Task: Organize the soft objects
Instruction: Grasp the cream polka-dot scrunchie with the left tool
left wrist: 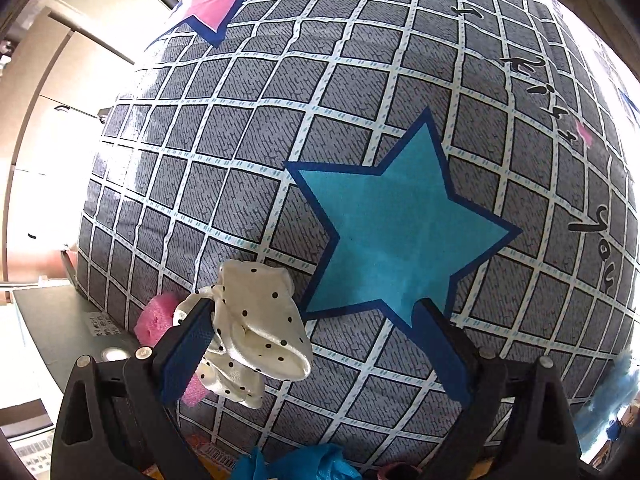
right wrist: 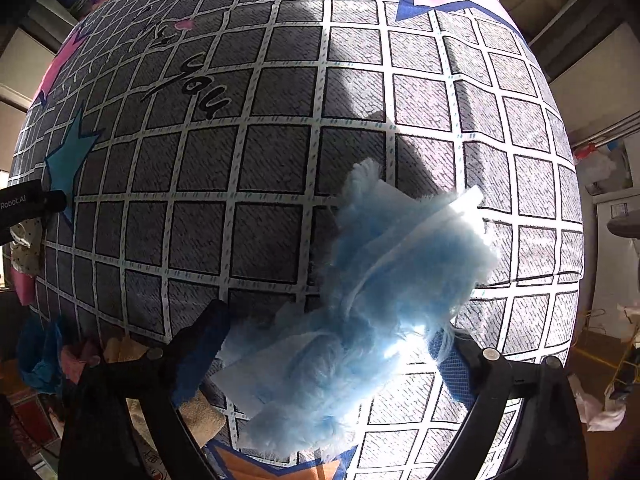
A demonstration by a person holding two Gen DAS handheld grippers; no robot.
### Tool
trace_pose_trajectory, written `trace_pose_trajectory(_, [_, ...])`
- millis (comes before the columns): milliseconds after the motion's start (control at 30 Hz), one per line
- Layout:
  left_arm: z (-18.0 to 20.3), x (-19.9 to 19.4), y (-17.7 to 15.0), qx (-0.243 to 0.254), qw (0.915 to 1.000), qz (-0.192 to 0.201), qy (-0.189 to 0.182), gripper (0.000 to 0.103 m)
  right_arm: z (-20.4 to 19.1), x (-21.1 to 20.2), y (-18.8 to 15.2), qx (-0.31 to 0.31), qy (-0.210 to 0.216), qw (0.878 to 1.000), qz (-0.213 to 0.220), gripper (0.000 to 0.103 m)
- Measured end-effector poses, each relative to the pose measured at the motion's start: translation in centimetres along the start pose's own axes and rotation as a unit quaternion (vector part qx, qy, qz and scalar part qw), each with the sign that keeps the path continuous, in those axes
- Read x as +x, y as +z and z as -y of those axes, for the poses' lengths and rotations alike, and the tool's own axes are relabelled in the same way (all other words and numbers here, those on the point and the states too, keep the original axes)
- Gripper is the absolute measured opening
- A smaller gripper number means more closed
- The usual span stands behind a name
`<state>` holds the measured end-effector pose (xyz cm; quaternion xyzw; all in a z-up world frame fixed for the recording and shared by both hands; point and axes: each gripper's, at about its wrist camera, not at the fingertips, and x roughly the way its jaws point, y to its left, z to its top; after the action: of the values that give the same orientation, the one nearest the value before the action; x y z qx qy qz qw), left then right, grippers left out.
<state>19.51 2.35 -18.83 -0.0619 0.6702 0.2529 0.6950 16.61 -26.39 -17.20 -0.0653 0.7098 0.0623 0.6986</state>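
Note:
A big grey checked cushion [left wrist: 304, 128] with pink and blue stars fills both views [right wrist: 280, 160]. My left gripper [left wrist: 316, 344] is open wide. A white polka-dot cloth [left wrist: 256, 320] lies against its left finger [left wrist: 188, 348], on the cushion, with a pink sponge [left wrist: 154, 316] behind it. My right gripper [right wrist: 332, 356] is open too. A fluffy light blue cloth [right wrist: 372, 300] sits between its fingers, resting on the cushion and touching the right finger [right wrist: 452, 364]. The left gripper's tip shows at the left edge of the right wrist view [right wrist: 32, 200].
A blue crumpled cloth [left wrist: 296, 466] lies at the bottom of the left wrist view. More blue and pink fabric [right wrist: 44, 356] and a beige cloth [right wrist: 200, 416] lie below the cushion in the right wrist view. A dark flat surface [left wrist: 52, 320] is at left, wooden cabinets [left wrist: 52, 80] behind.

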Motion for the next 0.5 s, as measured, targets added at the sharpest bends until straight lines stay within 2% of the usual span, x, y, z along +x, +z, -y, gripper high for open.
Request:
trace_pose_trajectory(100, [-1.6, -1.9, 0.2, -0.011, 0.9991, 0.038, 0.014, 0.098, -0.4, 0.3, -0.2, -0.006, -0.008, 1.000, 0.000, 0.103])
trace_pose_trajectory(133, [-1.8, -1.7, 0.4, -0.012, 0.9993, 0.035, 0.010, 0.098, -0.5, 0.3, -0.2, -0.005, -0.008, 1.000, 0.000, 0.103])
trace_pose_trajectory(233, [-1.7, 1.7, 1.2, -0.007, 0.9996, -0.027, -0.001, 0.098, -0.4, 0.4, -0.4, -0.006, -0.008, 1.000, -0.006, 0.103])
trace_pose_trajectory(267, [-1.7, 2.5, 0.9, -0.008, 0.9993, -0.035, -0.001, 0.100, -0.4, 0.4, -0.5, -0.006, -0.009, 1.000, -0.008, 0.103])
trace_pose_trajectory(300, [-2.0, 2.1, 0.5, -0.016, 0.9996, -0.024, -0.005, 0.100, -0.6, 0.4, -0.2, -0.005, -0.009, 1.000, -0.011, 0.103])
trace_pose_trajectory(500, [-1.7, 2.6, 0.9, -0.002, 0.9982, -0.051, -0.031, 0.099, -0.5, 0.7, 0.5, 0.002, -0.011, 1.000, -0.012, 0.103])
